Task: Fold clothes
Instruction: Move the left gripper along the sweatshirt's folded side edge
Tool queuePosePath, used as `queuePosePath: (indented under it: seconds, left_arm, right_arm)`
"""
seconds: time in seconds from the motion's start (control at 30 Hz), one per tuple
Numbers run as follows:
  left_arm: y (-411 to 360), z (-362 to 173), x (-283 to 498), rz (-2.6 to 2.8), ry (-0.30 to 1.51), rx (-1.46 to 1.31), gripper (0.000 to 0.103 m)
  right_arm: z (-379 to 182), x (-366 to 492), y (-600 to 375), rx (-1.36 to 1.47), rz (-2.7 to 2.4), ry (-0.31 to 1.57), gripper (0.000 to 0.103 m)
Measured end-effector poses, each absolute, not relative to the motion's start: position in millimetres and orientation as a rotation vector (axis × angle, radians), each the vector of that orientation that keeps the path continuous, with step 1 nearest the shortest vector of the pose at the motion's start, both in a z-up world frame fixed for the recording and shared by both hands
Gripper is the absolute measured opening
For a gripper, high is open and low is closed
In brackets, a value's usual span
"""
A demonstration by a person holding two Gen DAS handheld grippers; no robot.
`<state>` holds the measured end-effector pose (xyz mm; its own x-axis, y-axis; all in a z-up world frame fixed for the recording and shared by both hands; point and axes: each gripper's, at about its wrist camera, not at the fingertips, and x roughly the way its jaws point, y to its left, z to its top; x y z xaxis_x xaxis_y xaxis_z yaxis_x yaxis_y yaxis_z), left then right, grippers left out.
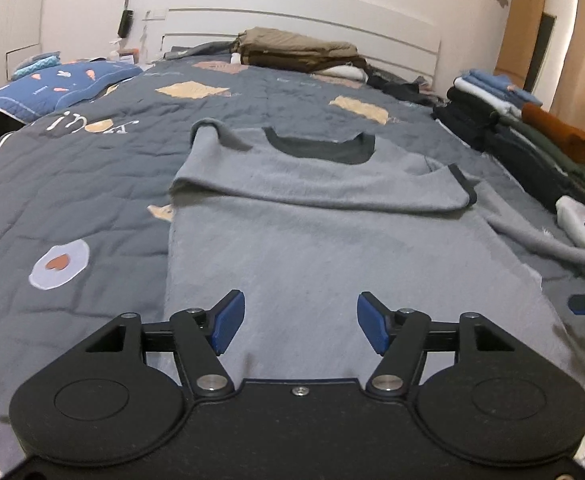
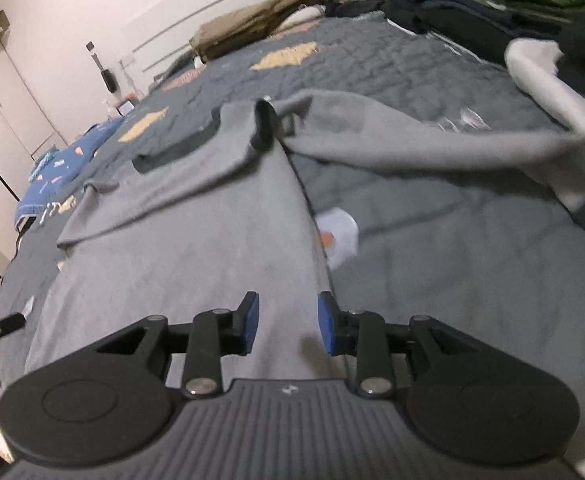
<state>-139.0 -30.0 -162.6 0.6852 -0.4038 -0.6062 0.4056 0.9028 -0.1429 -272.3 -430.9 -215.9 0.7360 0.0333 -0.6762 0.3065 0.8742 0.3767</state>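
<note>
**Both grippers spread, empty, over the sweater**

Grey fleece sweater with dark collar (image 1: 312, 216) lies flat on the dark grey quilted bedspread (image 1: 72, 184); one sleeve folded across the chest, the other trailing right. Left gripper (image 1: 300, 322): blue pads wide apart, nothing between them, poised above the hem. Right gripper (image 2: 288, 322): jaws apart but narrower, empty, over the sweater's right edge; contact with cloth unclear. Stack of folded clothes (image 1: 524, 136) along the bed's right side.
</note>
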Motion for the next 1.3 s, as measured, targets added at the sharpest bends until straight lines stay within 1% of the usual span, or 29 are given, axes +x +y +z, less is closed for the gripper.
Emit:
queuePosePath:
  seconds: [0.1, 0.4, 0.6, 0.9, 0.93, 1.03, 1.17, 1.3]
  left_arm:
    - [-19, -163, -145, -0.424, 0.702, -0.020, 0.066]
    - [14, -170, -166, -0.362, 0.782, -0.026, 0.066]
    - [41, -174, -176, -0.340, 0.879, -0.090, 0.066]
    - [65, -181, -174, -0.324, 1.083, -0.128, 0.066]
    - [64, -181, -174, -0.326, 1.101, -0.101, 0.066]
    - [59, -181, -176, -0.327, 1.123, 0.009, 0.066]
    - [70, -190, -177, -0.306, 1.189, 0.013, 0.065]
    - [70, -195, -184, -0.299, 1.219, 0.030, 0.063]
  right_arm:
    - [-218, -291, -432, 0.472, -0.183, 0.761, 0.031]
    - [-225, -341, -430, 0.548, -0.179, 0.826, 0.031]
    - [-229, -359, -421, 0.571, -0.182, 0.869, 0.031]
    - [-238, -362, -420, 0.593, -0.195, 0.909, 0.031]
    - [-238, -362, -420, 0.597, -0.195, 0.910, 0.031]
    - [-238, -360, -418, 0.603, -0.183, 0.909, 0.031]
    - [-240, -357, -415, 0.610, -0.176, 0.921, 0.031]
    - [-241, -354, -413, 0.612, -0.184, 0.933, 0.031]
